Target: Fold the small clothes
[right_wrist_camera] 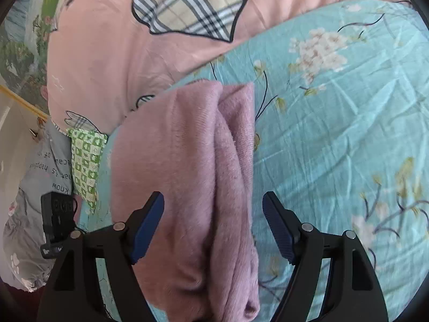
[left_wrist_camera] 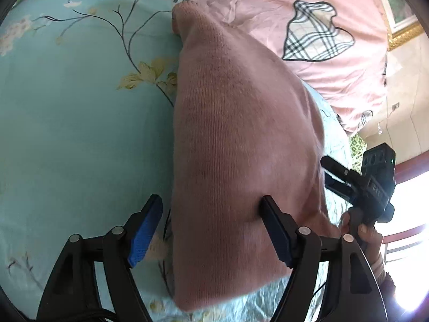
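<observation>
Half the pink garment point(right_wrist_camera: 185, 187) — cropped

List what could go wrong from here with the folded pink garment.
1. Both grippers, left gripper and right gripper, stand open around the pink knit garment; a careless pull-back could snag it.
2. Its loose layered edges may spring open unpressed.
3. The soft floral sheet could wrinkle and skew the fold.
</observation>
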`<state>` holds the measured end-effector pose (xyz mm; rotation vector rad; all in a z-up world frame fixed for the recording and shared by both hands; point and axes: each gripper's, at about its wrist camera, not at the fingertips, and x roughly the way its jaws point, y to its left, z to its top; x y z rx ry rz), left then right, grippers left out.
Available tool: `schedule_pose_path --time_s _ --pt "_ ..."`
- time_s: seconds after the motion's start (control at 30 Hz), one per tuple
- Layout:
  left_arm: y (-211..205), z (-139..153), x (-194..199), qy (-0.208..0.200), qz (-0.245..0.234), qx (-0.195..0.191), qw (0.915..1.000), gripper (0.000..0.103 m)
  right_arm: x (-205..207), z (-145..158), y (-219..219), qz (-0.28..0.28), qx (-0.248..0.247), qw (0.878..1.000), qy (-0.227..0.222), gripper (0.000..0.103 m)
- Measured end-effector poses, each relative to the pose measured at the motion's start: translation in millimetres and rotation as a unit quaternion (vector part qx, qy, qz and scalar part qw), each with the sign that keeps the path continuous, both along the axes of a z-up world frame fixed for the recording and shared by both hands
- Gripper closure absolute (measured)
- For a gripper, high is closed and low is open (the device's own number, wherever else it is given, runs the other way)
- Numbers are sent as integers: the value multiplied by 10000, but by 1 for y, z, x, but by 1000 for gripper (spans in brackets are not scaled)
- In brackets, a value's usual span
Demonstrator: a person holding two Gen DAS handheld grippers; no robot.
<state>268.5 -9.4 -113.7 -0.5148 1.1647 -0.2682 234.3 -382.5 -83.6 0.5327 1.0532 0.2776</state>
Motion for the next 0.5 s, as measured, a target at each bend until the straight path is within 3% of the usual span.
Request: schedule_pose_path --time_s 0.17,0.2,0.23,0.3,0.37,0.5 --pt "-10 -24 27 132 -17 -333 9994 24 15 -24 9 240 67 9995 218 27" --pt "-11 -32 32 184 -7 -520 9985 25 17 -30 12 296 159 9989 313 33" --pt "-12 -37 34 195 35 -604 9980 31 17 -35 14 319 277 9984 373 49" --pt "-16 -35 34 66 -23 -614 9981 47 15 -43 18 180 422 9978 478 59" --pt "-16 -26 28 -82 -122 -598 9981 60 9 -38 23 50 377 9984 407 63" --pt "-8 2 1 -414 -256 -539 9974 63 -4 -16 39 38 432 9988 241 67"
